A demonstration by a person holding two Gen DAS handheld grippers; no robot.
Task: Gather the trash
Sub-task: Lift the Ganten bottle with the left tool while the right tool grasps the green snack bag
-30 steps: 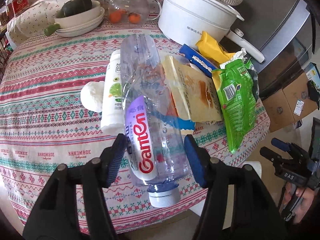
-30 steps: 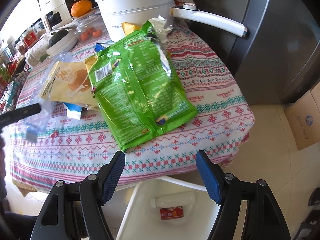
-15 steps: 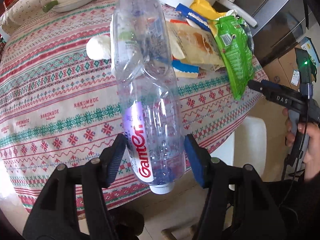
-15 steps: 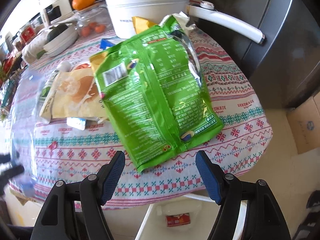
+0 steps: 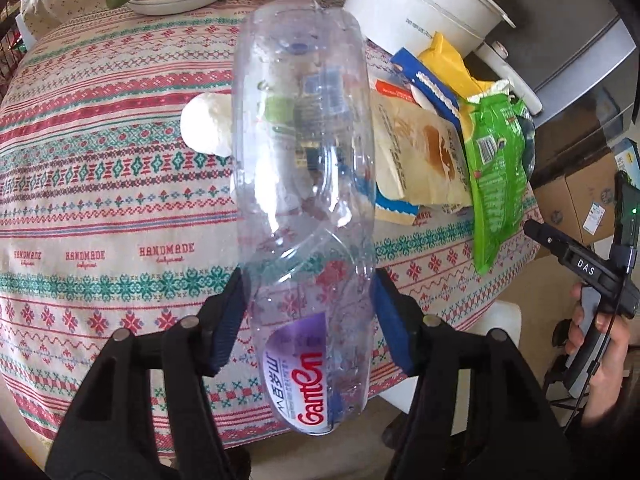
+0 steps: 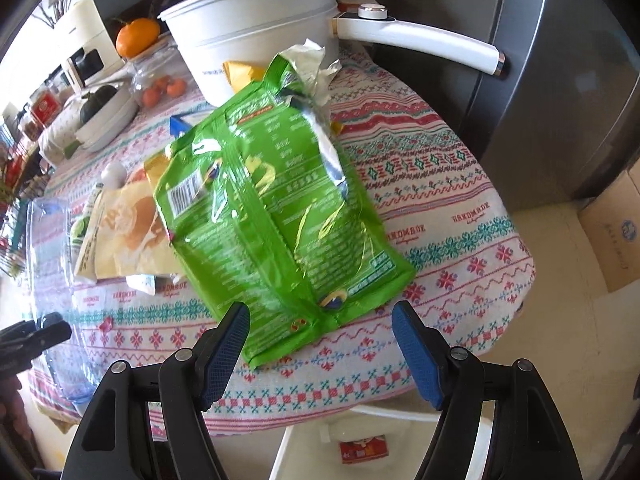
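We note the left claw (image 5: pixel 310 320), clamped on the Ganten bottle (image 5: pixel 306 184), has lifted it off the counter (image 5: pixel 100 208) for binning; right claw (image 6: pixel 320 344) stands apart before the green bag (image 6: pixel 276 216).

Bright daylight, perhaps from the left; fisheye-warped edges, dark vignetted corners.

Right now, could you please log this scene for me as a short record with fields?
left tongs: shut on the clear bottle, held above the tablecloth, cap end toward the camera
right tongs: open, empty, at the near end of the green bag
other trash on table: beige bread bag, yellow wrapper
white bin: below the table edge, already holds trash
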